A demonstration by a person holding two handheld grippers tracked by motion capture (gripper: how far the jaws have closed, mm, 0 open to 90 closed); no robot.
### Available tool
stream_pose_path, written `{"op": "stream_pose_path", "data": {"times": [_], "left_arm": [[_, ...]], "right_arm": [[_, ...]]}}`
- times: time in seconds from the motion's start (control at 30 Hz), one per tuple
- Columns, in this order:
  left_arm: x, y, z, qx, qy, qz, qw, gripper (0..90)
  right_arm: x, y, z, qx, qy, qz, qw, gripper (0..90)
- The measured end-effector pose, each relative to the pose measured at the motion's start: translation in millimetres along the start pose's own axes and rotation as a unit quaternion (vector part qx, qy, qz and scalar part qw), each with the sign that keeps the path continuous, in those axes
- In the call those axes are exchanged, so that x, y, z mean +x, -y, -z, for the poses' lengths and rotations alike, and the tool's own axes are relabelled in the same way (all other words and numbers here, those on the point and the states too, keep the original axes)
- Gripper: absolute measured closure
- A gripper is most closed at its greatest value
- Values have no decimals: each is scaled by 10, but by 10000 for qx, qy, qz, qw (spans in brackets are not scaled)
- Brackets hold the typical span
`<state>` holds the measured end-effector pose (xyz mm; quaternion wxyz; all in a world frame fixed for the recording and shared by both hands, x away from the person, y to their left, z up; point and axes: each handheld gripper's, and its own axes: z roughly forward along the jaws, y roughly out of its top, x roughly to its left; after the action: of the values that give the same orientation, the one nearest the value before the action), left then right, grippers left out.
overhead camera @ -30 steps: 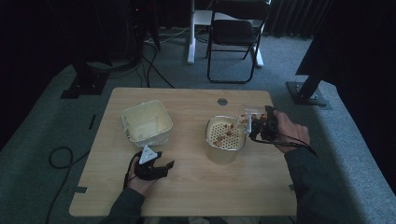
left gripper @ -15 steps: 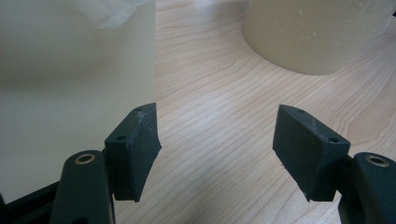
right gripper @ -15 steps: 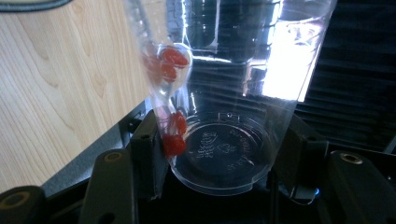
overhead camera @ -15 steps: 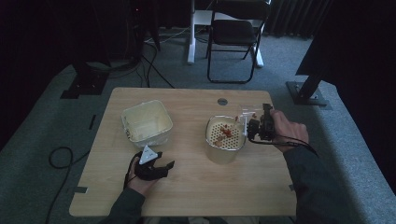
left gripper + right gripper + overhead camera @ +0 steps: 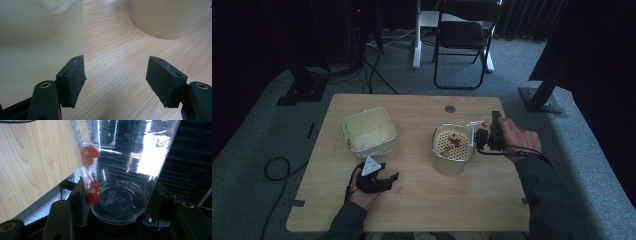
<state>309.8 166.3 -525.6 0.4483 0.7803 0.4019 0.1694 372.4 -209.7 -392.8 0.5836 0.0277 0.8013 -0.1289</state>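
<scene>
At three o'clock of the round strainer bowl (image 5: 453, 145), the right gripper (image 5: 476, 136) clamps a clear plastic cup (image 5: 122, 167) near its base and tips it. It's thin and light, so it crushes easily. A few red pieces (image 5: 93, 195) cling inside. The left gripper (image 5: 116, 82) rests open and empty on the table (image 5: 422, 200).

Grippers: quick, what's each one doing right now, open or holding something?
Left gripper: open, holding nothing, jaws apart over the table.
Right gripper: closed on a clear plastic cup, tipped over the strainer bowl.

I am in a dark work room like a lab, with a wooden table (image 5: 412, 200), grey carpet (image 5: 257, 150), a black folding chair (image 5: 462, 35) and cables (image 5: 274, 167) around.
</scene>
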Motion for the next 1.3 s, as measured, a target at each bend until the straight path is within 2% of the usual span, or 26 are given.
{"op": "stream_pose_path", "data": {"times": [0.4, 0.97, 1.07, 1.17, 1.3], "left_arm": [[-1, 3, -4, 12, 5, -12, 10000, 316], [-5, 3, -8, 2, 4, -9, 10000, 317], [-5, 3, -6, 2, 5, -10, 10000, 316], [-8, 1, -3, -11, 7, -5, 10000, 316], [-14, -9, -3, -17, 27, -28, 10000, 316]], "right_arm": [[35, -37, -16, 66, 103, 238, 9996, 430], [64, -58, -35, 73, 151, 343, 9993, 430], [70, -49, -42, 51, 97, 202, 9997, 430], [45, -16, -60, -155, -165, -298, 9993, 430], [44, 46, -91, -389, -513, -1038, 9925, 430]]}}
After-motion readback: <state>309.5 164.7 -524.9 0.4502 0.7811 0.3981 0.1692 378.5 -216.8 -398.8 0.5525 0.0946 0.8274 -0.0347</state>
